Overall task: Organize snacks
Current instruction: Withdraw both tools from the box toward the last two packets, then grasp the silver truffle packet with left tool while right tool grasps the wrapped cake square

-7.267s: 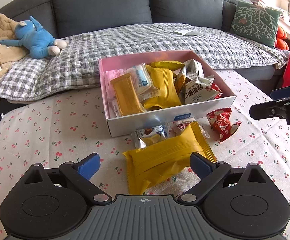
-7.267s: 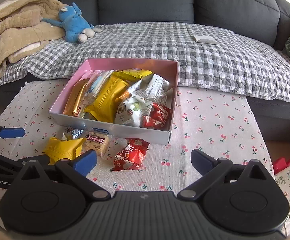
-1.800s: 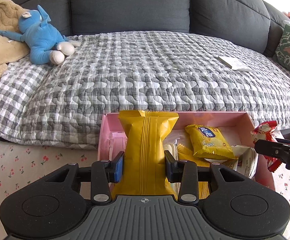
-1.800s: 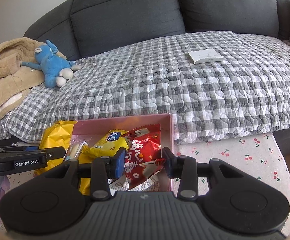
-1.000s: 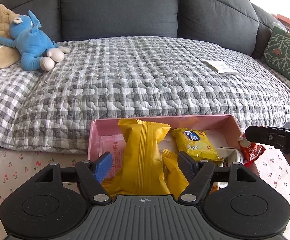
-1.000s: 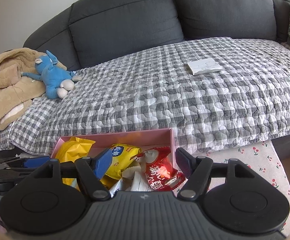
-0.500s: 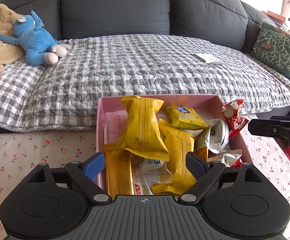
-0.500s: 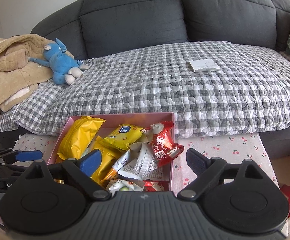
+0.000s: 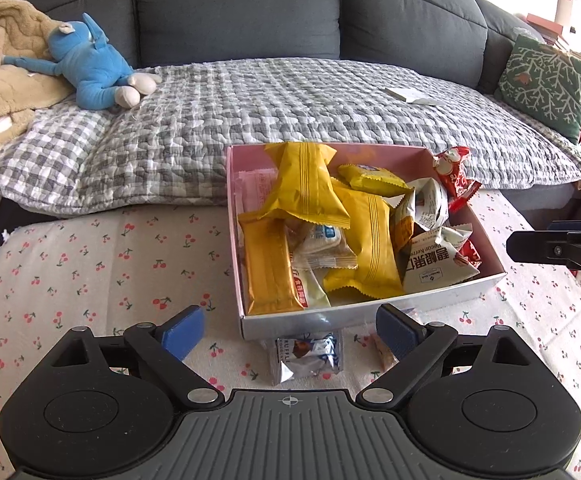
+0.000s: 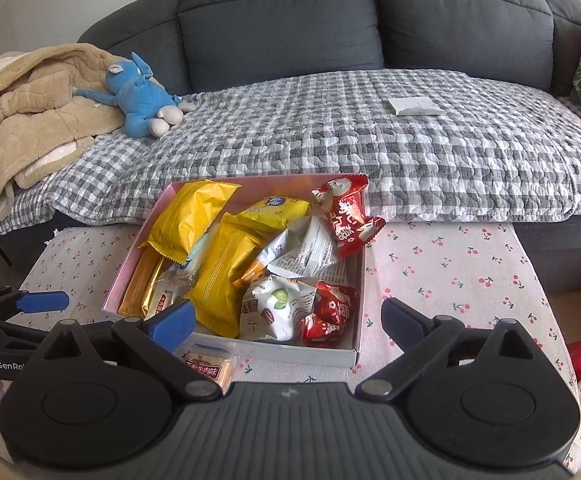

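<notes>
Many snack packets [image 9: 366, 236] fill the pink box [image 9: 370, 314]; both grippers' empty jaws are opening.

The surface [image 9: 90, 264], covered in a cream cloth with a cherry print, carries a pink box [image 9: 370, 314] full of snack packets. Just in front of the box's near wall, a silver-blue packet [image 9: 308, 354] and a small biscuit packet [image 10: 210, 370] lie directly on the cloth. A sofa [image 10: 370, 132] under a grey checked blanket stands just behind the surface.
</notes>
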Demonstrator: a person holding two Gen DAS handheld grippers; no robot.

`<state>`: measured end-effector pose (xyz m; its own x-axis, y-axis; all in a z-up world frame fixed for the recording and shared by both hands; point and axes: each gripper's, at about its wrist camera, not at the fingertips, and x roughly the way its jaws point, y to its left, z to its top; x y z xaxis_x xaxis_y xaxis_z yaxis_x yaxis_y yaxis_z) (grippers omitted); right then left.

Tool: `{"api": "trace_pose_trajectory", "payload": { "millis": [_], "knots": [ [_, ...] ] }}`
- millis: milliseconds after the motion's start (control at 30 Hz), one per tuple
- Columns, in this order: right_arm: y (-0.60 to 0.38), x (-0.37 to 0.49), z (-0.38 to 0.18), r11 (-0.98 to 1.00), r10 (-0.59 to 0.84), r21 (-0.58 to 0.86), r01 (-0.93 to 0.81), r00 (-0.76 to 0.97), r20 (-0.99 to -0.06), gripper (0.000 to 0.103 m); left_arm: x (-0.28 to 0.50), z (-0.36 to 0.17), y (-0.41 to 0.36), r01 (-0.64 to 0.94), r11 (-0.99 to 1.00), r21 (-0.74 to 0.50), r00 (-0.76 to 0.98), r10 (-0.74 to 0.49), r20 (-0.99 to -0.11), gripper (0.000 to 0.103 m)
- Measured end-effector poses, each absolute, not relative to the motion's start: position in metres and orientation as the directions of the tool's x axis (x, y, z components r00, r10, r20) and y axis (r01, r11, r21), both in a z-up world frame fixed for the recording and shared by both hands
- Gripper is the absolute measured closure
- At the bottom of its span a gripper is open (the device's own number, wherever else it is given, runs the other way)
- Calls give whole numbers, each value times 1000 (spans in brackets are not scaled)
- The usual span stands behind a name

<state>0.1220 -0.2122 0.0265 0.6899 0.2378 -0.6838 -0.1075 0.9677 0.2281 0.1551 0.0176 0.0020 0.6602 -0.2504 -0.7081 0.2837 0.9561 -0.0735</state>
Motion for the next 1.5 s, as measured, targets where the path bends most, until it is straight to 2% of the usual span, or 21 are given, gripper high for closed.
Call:
{"api": "trace_pose_trajectory", "payload": {
  "millis": [500, 800, 1067, 1267, 1367, 1433, 1500],
  "knots": [
    [-200, 92, 1, 976, 214, 187, -114, 688, -694, 1, 120, -30, 36, 248, 963, -102, 658, -245, -712, 8],
    [-193, 94, -20, 979, 203, 170, -115, 669, -715, 1, 122, -64, 24, 256, 965, -56, 700, -225, -678, 8],
    [-188, 102, -38, 983, 184, 125, -136, 639, -747, 1, 136, -77, 12, 297, 953, -63, 704, -263, -660, 11],
    [-181, 104, -46, 978, 200, 118, -170, 622, -757, 1, 146, -79, 12, 298, 949, -100, 705, -290, -647, 24],
    [-178, 104, -49, 976, 209, 117, -186, 618, -758, 1, 151, -78, 13, 307, 946, -107, 704, -301, -644, 39],
    [-175, 104, -50, 974, 214, 117, -196, 615, -759, 1, 155, -77, 15, 312, 942, -123, 697, -315, -644, 53],
    [-171, 104, -50, 971, 221, 115, -208, 613, -758, 1, 156, -76, 17, 312, 941, -134, 690, -321, -649, 58]
  ]
}}
